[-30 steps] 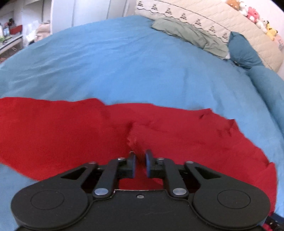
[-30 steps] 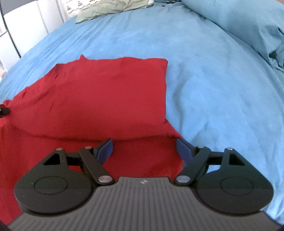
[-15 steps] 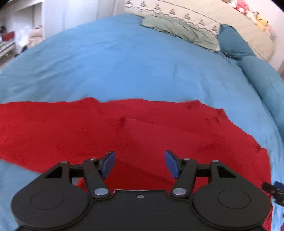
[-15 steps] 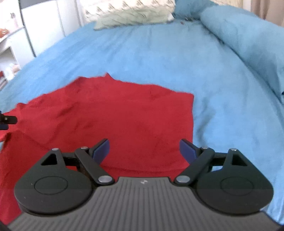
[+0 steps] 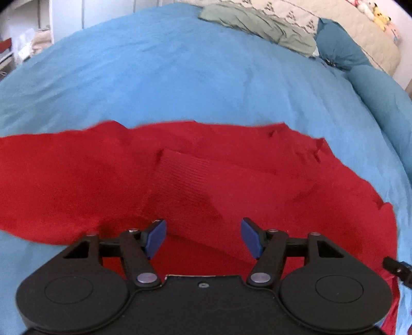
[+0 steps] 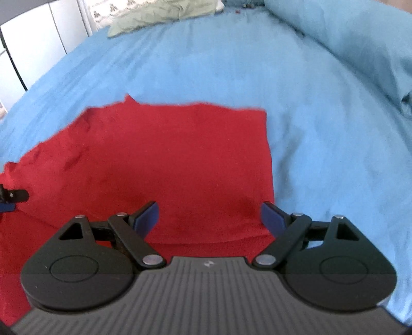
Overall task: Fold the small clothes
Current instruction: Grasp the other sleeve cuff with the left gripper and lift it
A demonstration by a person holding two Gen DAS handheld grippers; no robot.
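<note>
A red knit garment [image 5: 206, 175] lies spread on the blue bed cover [image 5: 180, 77], with a ribbed part folded over its middle. My left gripper [image 5: 203, 238] is open and empty just above the garment's near part. In the right wrist view the same garment [image 6: 167, 154] lies flat with a straight right edge. My right gripper [image 6: 209, 217] is open and empty over its near right corner. The tip of the left gripper shows at the left edge of the right wrist view [image 6: 13, 197], and the right gripper's tip shows at the right edge of the left wrist view [image 5: 397, 270].
A grey-green cloth [image 5: 257, 23] lies at the head of the bed by a quilted headboard [image 5: 334, 28] and a teal pillow [image 5: 337, 49]. A rolled blue duvet [image 6: 347, 46] runs along the right side. White cabinets [image 6: 38, 46] stand beyond the bed's left.
My left gripper let go of the red garment and opened, then drew back a little. The released fold now lies flat. My right gripper stayed open and shifted slightly.
</note>
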